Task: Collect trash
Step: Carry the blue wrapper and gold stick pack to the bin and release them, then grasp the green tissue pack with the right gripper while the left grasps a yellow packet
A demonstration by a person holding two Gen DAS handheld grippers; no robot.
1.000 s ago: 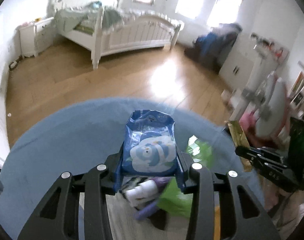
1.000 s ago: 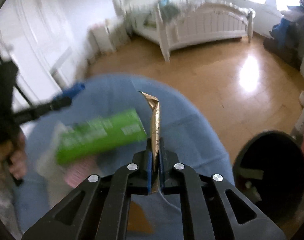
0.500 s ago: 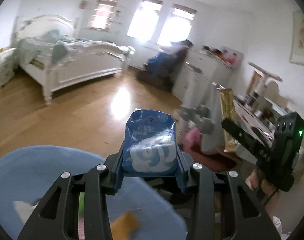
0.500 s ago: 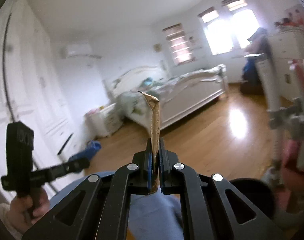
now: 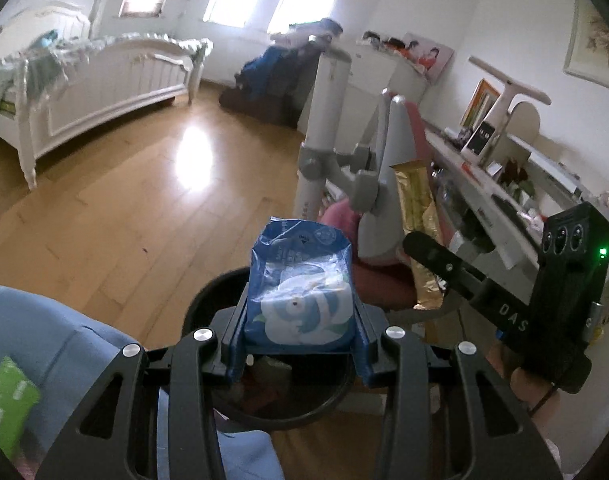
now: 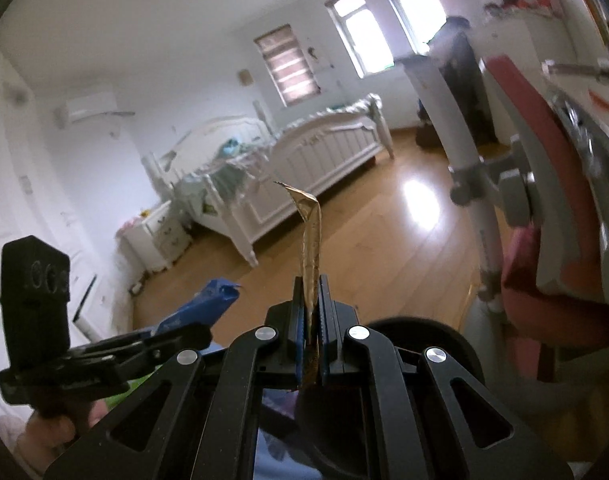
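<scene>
Left gripper (image 5: 300, 336): matt black plastic links, bright metal pivot pins, blue ribbed pads. It clamps a blue-and-white pack (image 5: 300, 292) of glossy, crinkled plastic film.

Right gripper (image 6: 312, 312): same matt black plastic. Its pads pinch a gold wrapper (image 6: 311, 240), metallic foil, creased, shiny.

Bin (image 5: 208, 300), 6 o'clock in the left view: smooth black plastic with a slight sheen.

Floor (image 5: 124, 200): polished wood boards, window glare at 12 o'clock.

Blue cover (image 5: 44, 328), 8 o'clock: matt cloth. Green packet (image 5: 8, 400) on it: glossy.

Bed frame (image 5: 104, 84): white painted wood, satin.
</scene>
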